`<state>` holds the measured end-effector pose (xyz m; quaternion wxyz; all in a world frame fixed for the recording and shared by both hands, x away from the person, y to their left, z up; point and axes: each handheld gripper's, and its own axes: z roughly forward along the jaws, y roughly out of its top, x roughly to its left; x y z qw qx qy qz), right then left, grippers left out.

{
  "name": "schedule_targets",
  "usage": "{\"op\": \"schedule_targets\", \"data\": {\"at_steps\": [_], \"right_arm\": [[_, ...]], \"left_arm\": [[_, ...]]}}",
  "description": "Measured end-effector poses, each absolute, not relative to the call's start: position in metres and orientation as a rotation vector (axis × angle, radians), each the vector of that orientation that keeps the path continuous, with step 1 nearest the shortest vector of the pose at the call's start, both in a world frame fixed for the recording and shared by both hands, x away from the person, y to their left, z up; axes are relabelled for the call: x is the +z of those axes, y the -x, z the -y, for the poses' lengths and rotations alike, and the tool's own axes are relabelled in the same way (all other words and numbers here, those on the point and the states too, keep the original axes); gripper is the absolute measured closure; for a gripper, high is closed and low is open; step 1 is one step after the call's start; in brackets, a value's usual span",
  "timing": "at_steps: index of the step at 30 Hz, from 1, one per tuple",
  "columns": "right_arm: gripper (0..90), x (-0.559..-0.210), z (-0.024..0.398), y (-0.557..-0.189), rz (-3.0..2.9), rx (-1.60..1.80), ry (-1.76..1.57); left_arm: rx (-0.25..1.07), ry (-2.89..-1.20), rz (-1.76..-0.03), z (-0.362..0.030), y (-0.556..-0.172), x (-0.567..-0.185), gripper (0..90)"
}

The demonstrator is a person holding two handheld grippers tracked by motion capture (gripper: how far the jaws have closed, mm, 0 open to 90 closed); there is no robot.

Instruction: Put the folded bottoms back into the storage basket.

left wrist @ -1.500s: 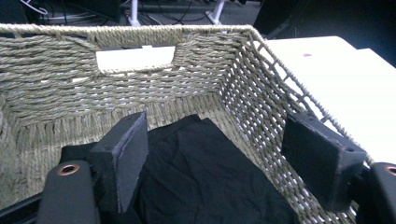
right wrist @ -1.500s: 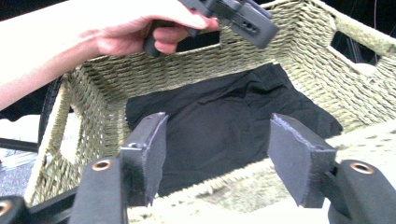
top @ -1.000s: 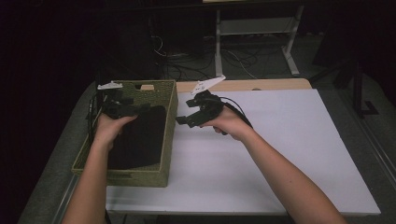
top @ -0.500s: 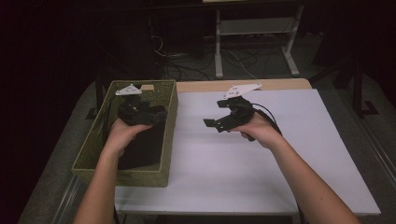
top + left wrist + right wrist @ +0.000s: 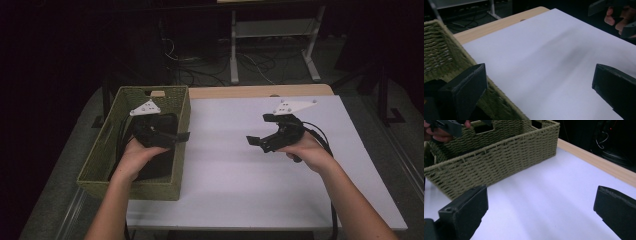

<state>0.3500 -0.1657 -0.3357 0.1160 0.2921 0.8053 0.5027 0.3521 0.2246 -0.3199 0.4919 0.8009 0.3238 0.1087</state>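
1. The counter (image 5: 240, 170) carried a white sheet over most of its top, with a strip of bare wood along the far edge. The middle of the sheet, between the two grippers, lay bare, and its near and right edges stood well apart from both hands.
2. The woven basket (image 5: 182, 107) sat at the counter's left end, its long right wall running front to back along the white sheet. A dark item (image 5: 155, 167) lay on the basket's floor; what it was could not be told. In the right gripper view the basket (image 5: 499, 157) stood across the white surface, its wall facing the camera.
3. The person's left forearm came up from the bottom edge and reached over the basket's near wall. The left gripper (image 5: 182, 136) hung above the basket's right wall, pointing right across the counter.
4. The right forearm came in from the lower right. The right gripper (image 5: 252, 141) was held over the right half of the sheet, well apart from the basket, pointing left toward it.
5. The left gripper's fingers (image 5: 464, 87) were spread wide with nothing between them, one over the basket rim and the other over the white sheet.
6. The right gripper's fingers (image 5: 465, 211) had just been opening and stood spread at full width, holding nothing and touching nothing, with bare counter showing between them.
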Motion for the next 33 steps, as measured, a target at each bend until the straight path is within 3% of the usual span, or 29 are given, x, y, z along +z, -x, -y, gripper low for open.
{"op": "schedule_targets", "data": {"at_steps": [33], "right_arm": [[0.0,-0.37,0.269,-0.284,-2.284,1.45,-0.969]], "left_arm": [[0.214,-1.948,-0.664,-0.221,-0.309,-0.329,0.2]]}}
